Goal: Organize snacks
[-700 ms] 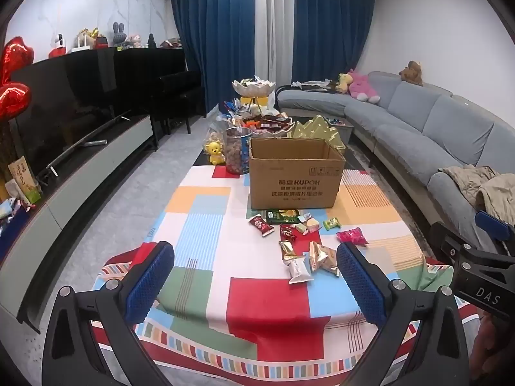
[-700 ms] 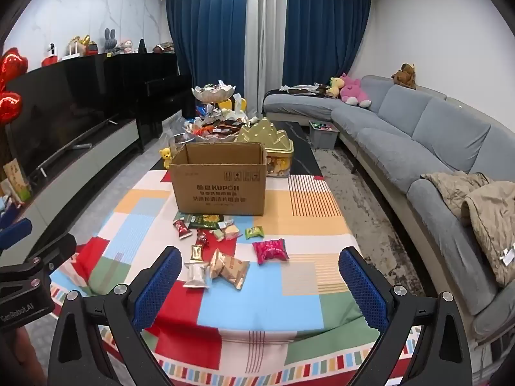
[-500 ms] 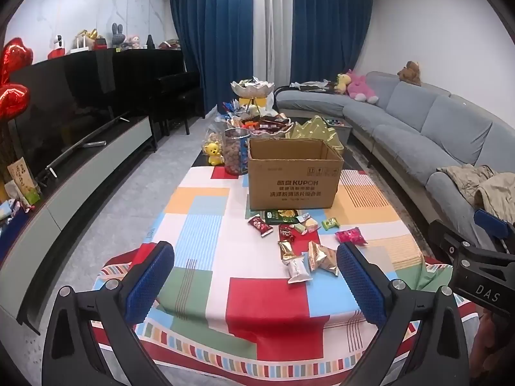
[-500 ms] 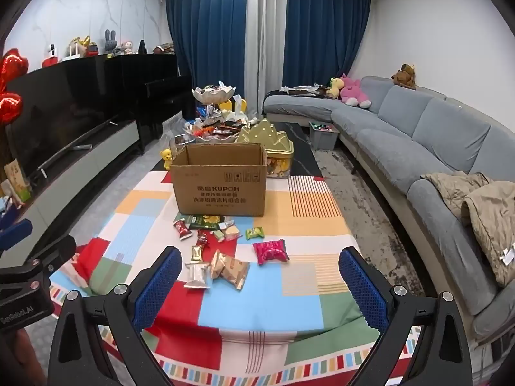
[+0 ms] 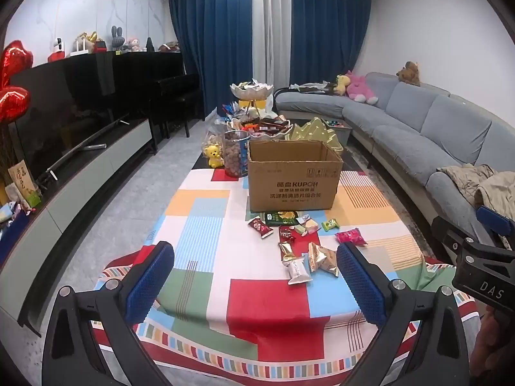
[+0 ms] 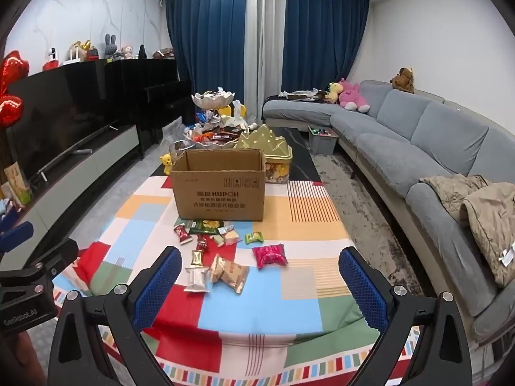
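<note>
Both tools, left [image 5: 254, 284] and right [image 6: 259, 284], stand fully open and empty. Snacks [image 6: 230, 270] lie loose at frame centre on the table [image 6: 257, 308], before the box [image 6: 219, 185]. Packets look light, crinkly, slippery; pinch each across its flat body.

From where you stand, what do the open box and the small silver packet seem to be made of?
The open box looks like brown corrugated cardboard, matte, with printed text and raw-edged flaps. The silver packet seems to be metallised foil or plastic film: it is shiny, with crimped ends.
</note>
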Motion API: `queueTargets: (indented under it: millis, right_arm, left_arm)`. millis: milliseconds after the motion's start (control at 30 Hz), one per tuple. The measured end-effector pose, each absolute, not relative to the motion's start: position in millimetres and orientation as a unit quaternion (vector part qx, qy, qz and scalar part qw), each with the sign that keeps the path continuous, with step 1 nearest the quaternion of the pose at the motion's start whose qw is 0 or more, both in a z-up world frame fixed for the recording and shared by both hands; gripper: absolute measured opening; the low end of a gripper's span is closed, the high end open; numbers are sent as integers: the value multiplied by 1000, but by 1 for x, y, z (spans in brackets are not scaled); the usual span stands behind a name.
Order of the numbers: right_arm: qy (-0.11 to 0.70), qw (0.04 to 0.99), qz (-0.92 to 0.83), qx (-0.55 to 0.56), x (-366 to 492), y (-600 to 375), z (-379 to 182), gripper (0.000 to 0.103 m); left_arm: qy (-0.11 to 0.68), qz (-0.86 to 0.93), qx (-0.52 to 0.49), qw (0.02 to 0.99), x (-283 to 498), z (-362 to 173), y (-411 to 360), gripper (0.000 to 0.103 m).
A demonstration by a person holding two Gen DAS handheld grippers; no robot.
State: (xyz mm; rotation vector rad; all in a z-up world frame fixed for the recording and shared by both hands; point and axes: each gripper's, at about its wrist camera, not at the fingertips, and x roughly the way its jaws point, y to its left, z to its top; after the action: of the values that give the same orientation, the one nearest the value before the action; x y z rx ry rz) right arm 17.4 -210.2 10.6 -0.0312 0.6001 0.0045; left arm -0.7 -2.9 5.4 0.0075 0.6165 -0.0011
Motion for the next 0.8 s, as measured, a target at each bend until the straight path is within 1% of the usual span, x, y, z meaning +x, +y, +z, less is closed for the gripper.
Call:
queueTargets:
  millis: [800]
  right_arm:
    - [288, 957, 3, -13, 15, -211, 9, 99]
  left_arm:
    - [302, 0, 4, 953, -5, 7, -3, 103]
